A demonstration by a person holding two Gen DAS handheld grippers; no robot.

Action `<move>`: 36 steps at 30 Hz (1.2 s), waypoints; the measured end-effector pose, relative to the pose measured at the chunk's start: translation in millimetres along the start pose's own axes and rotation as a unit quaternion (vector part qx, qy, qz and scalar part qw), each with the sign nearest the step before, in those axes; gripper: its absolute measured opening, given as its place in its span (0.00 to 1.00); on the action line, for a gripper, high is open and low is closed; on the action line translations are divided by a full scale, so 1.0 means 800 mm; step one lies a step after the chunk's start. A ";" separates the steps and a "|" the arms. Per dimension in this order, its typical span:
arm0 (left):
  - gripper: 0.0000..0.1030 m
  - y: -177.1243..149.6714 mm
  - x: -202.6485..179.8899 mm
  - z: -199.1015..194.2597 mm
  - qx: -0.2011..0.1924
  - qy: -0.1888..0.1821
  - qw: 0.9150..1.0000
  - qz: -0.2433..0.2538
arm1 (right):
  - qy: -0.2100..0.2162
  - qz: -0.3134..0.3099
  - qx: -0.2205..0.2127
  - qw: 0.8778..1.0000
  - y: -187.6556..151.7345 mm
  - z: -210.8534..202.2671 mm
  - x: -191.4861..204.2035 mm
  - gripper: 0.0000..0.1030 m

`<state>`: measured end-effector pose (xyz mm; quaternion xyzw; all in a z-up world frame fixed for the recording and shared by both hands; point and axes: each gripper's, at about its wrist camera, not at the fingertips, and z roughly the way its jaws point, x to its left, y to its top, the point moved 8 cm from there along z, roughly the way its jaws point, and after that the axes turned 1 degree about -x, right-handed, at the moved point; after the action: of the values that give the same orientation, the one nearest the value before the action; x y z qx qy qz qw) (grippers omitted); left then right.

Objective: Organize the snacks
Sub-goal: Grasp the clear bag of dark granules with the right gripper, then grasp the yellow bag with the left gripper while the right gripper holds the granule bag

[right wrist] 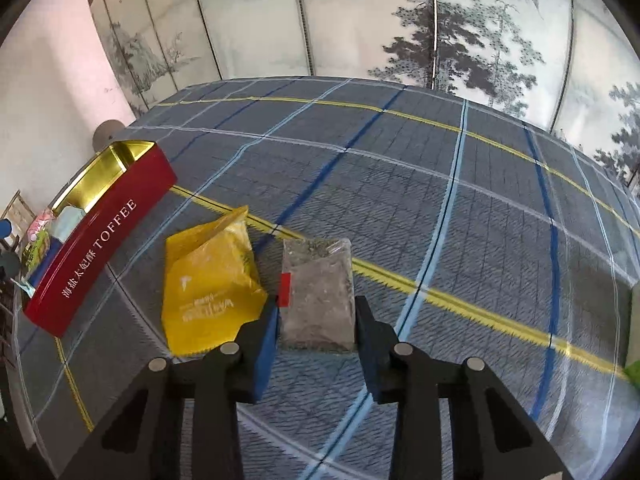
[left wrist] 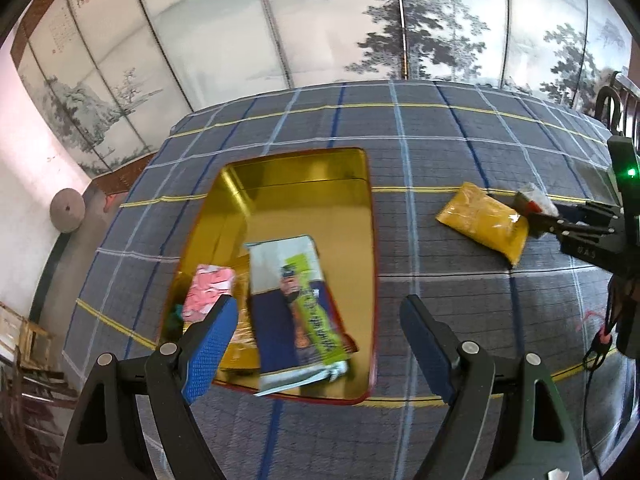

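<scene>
A red toffee tin (left wrist: pixel 362 208) with a gold inside lies open on the plaid cloth; its red side reads TOFFEE in the right wrist view (right wrist: pixel 100 256). Inside lie a blue-and-white packet with a green stripe (left wrist: pixel 296 312) and a pink packet (left wrist: pixel 208 292). My left gripper (left wrist: pixel 320 344) is open and empty above the tin's near end. A yellow pouch (left wrist: pixel 484 222) lies right of the tin, also in the right wrist view (right wrist: pixel 208 284). My right gripper (right wrist: pixel 316 320) is shut on a clear packet of grey bits (right wrist: pixel 318 296), held beside the pouch.
The plaid cloth (right wrist: pixel 440 200) covers the whole table. A painted folding screen (left wrist: pixel 320 20) stands behind the table. Wooden furniture (left wrist: pixel 24 344) sits at the left edge. A green object (right wrist: pixel 634 372) shows at the right edge.
</scene>
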<state>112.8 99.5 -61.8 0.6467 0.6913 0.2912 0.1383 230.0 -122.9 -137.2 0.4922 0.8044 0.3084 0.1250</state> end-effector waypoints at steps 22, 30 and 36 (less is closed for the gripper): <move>0.78 0.039 -0.100 0.031 0.004 -0.072 0.997 -0.018 | -0.125 0.064 -0.025 0.990 -0.044 -0.038 -0.023 0.34; 0.78 0.052 -0.137 0.052 0.017 -0.080 0.997 -0.014 | -0.175 0.110 -0.029 0.978 -0.047 -0.051 -0.102 0.34; 0.78 0.054 -0.155 0.063 0.024 -0.089 0.996 -0.018 | -0.182 0.143 -0.032 0.972 -0.057 -0.059 -0.135 0.34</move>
<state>192.0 -10.4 -99.7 0.6608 0.6942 0.2136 0.1891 226.0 -249.0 -139.7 0.6458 0.6792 0.2537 0.2392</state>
